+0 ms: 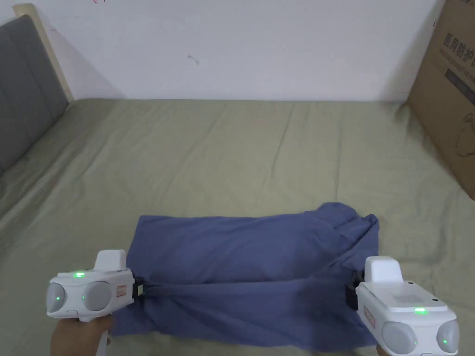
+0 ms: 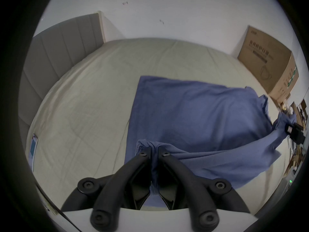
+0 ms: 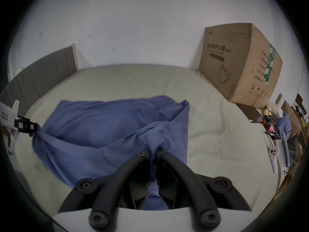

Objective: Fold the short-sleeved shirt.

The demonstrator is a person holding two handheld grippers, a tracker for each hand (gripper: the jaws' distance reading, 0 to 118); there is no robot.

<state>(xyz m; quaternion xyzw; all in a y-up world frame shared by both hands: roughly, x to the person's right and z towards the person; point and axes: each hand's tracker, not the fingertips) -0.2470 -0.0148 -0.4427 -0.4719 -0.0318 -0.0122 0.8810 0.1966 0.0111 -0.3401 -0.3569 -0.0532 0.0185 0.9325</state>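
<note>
A soft blue short-sleeved shirt lies creased on the bed, whose pale green sheet is lightly wrinkled. Its near edge is pulled into a taut ridge between the two grippers. The left gripper has its black jaws clamped on bunched fabric at the shirt's left side; the right gripper pinches a gathered fold at the right. A hand grips the left handle from below. A brown cardboard box stands at the bed's right edge.

Soft, even light was cast throughout; shadows were faint. Both gripper views were bent by fisheye distortion, ringed in black, and slightly blurred.
</note>
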